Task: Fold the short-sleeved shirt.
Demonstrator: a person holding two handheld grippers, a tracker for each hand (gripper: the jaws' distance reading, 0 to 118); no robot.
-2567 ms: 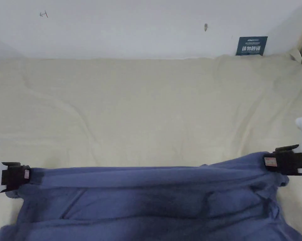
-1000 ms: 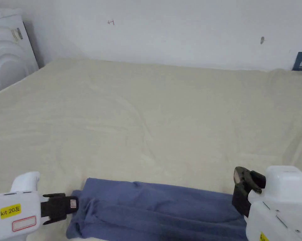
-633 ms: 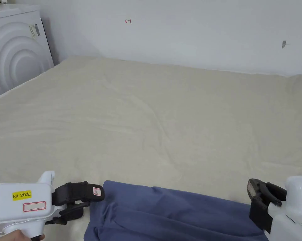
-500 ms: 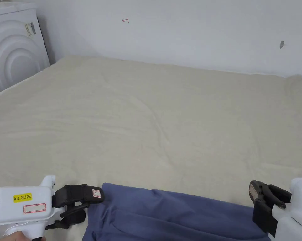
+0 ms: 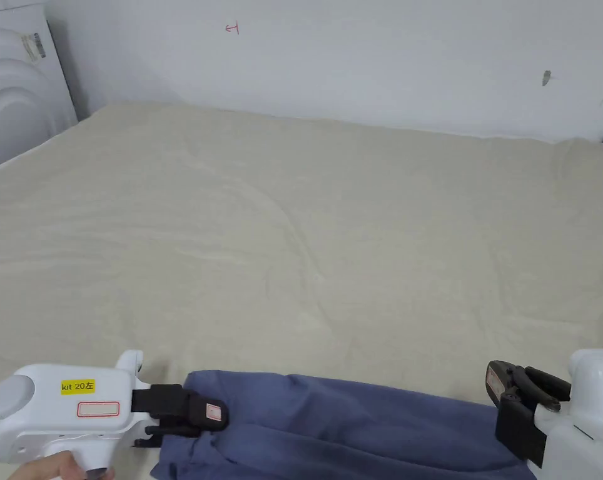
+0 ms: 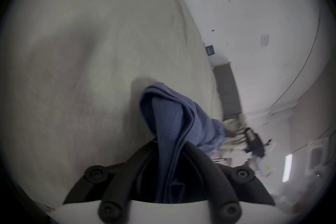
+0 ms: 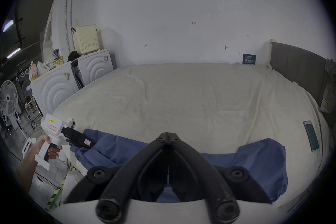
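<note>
Left gripper view: the left gripper (image 6: 168, 153) pinches bunched cloth of the blue shirt (image 6: 174, 118) between its jaws, where half a second ago it stood spread beside that end. The right gripper (image 7: 168, 138) is pressed together on nothing, above the shirt lying along the bed (image 5: 306, 225) edge at six o'clock. A fresh fold looks set to begin.

- The head view is evenly bright and soft; the bed (image 5: 331, 237) shows only faint shadows along its wrinkles.
- Both gripper views bulge like a fisheye, ringed by a black border that bends the wall (image 7: 163, 9) lines.
- The left gripper view is dim and smeared by motion blur, worst right of the shirt (image 6: 174, 118).
- Strip lights (image 7: 11, 28) glare left of the wall in the right gripper view, which is sharp.
</note>
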